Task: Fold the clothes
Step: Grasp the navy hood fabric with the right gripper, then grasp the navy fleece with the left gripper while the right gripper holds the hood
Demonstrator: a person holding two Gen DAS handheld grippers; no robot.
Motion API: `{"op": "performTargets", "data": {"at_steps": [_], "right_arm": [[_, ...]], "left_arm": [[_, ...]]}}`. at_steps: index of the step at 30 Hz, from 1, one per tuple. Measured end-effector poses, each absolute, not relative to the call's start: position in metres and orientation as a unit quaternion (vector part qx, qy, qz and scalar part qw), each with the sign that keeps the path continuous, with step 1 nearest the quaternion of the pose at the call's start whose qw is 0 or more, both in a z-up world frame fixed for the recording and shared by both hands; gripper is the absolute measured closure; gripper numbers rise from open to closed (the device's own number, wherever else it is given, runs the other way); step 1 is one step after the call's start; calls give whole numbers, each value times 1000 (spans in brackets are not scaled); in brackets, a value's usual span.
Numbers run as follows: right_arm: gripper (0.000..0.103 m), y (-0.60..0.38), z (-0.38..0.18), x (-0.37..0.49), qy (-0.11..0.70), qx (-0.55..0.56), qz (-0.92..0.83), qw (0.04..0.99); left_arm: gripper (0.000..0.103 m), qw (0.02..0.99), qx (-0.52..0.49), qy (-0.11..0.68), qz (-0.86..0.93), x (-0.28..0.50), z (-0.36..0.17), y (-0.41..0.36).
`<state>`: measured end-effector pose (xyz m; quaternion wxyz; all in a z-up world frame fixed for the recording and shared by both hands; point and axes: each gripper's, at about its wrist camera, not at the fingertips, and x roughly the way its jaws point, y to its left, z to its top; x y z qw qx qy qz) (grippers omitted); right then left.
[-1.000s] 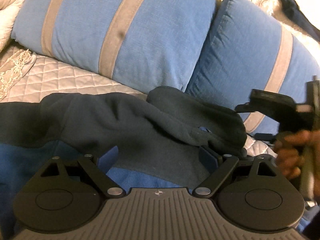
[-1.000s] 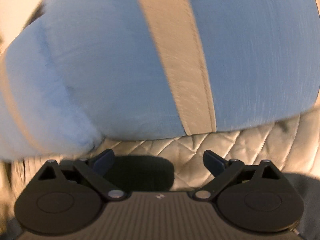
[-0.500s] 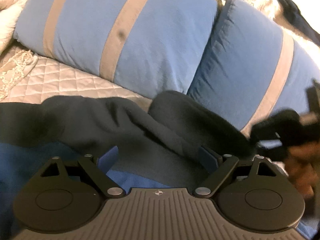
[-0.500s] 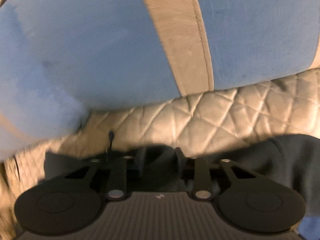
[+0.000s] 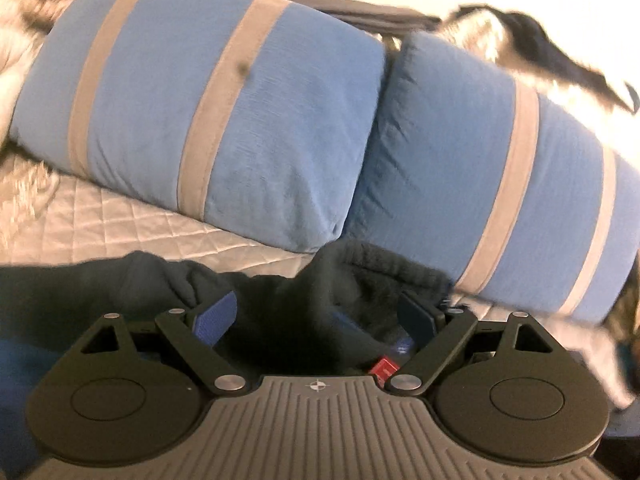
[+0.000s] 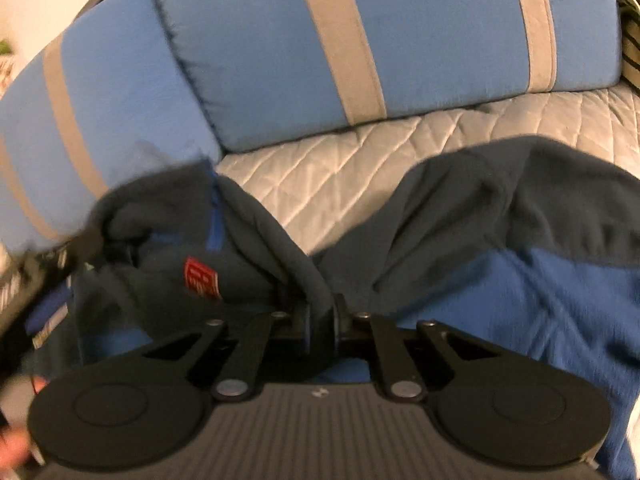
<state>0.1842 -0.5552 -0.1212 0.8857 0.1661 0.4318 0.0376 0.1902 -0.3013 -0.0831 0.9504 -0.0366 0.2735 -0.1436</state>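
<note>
With right tool (image 6: 320, 322) clamped on the fleece jacket (image 6: 500, 248) collar fold at 12 o'clock to drag it, left tool (image 5: 320, 316) hovers apart, ready.

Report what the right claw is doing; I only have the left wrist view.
Observer: The right claw is shut on a fold of the dark fleece jacket.
Operator: Say what lies beyond that fold.
Observer: Bare quilt, showing between two dark humps of the jacket.
Operator: Describe the cloth to the right of the claw in that view.
Observer: A bright blue panel of the jacket spreads there, wrinkled.
</note>
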Motion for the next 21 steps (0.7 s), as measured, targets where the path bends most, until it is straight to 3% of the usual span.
{"op": "performTargets", "data": {"at_steps": [5, 8, 10, 11, 14, 21], "right_arm": [[93, -552, -123, 176, 424, 125, 43, 896], [91, -556, -126, 176, 425, 126, 45, 895], [82, -558, -125, 174, 419, 120, 45, 899], [69, -558, -125, 173, 416, 116, 45, 901], [59, -561, -124, 170, 407, 103, 46, 906], [59, -572, -123, 169, 397, 80, 59, 913]], "left_arm": [[15, 950, 112, 278, -92, 209, -102, -322], [15, 940, 137, 305, -68, 221, -109, -314], [14, 933, 151, 321, -61, 229, -110, -311], [14, 925, 170, 331, -71, 232, -109, -311], [14, 912, 223, 333, -88, 228, -104, -308], [14, 923, 206, 302, -120, 202, -113, -280]]}}
